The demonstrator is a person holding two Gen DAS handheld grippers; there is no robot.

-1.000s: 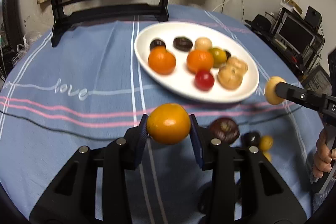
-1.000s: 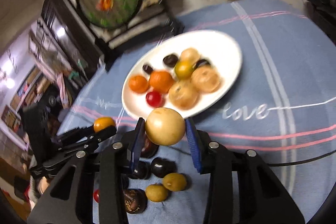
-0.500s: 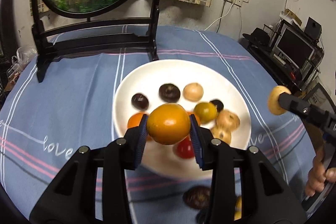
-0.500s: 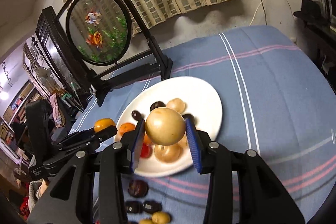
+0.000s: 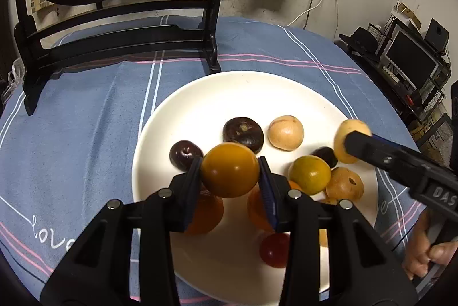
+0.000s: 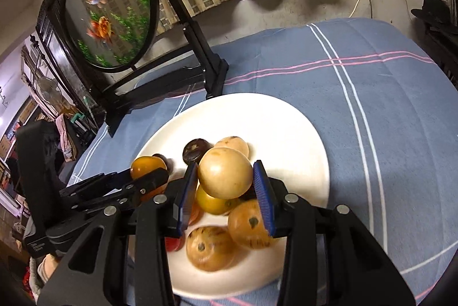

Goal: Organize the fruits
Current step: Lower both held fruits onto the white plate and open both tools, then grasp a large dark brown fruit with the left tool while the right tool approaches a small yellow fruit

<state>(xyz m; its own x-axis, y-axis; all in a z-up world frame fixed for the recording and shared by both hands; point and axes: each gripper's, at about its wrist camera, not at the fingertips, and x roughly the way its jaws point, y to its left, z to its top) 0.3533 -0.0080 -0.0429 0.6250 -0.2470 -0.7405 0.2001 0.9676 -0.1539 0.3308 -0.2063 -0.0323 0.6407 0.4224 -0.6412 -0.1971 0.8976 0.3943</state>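
My left gripper [image 5: 230, 170] is shut on an orange fruit [image 5: 230, 170] and holds it above the white plate [image 5: 229, 96]. My right gripper [image 6: 225, 173] is shut on a pale tan round fruit [image 6: 225, 173] above the same plate [image 6: 286, 134]. The right gripper also shows in the left wrist view [image 5: 352, 145], over the plate's right side. The left gripper shows in the right wrist view [image 6: 148, 171], over the plate's left side. Several fruits lie on the plate: dark ones [image 5: 243, 131], tan ones [image 5: 285, 132], a yellow-green one [image 5: 309, 174], a red one [image 5: 274, 250].
A black stand with a round fish picture [image 6: 110, 11] stands on the blue striped tablecloth [image 5: 86, 119] just behind the plate. A desk with a monitor [image 5: 412, 56] is off the table to the right.
Both grippers have moved forward with their fruits, from over the cloth in front of the plate to above the plate. The loose fruits on the cloth have left the views.
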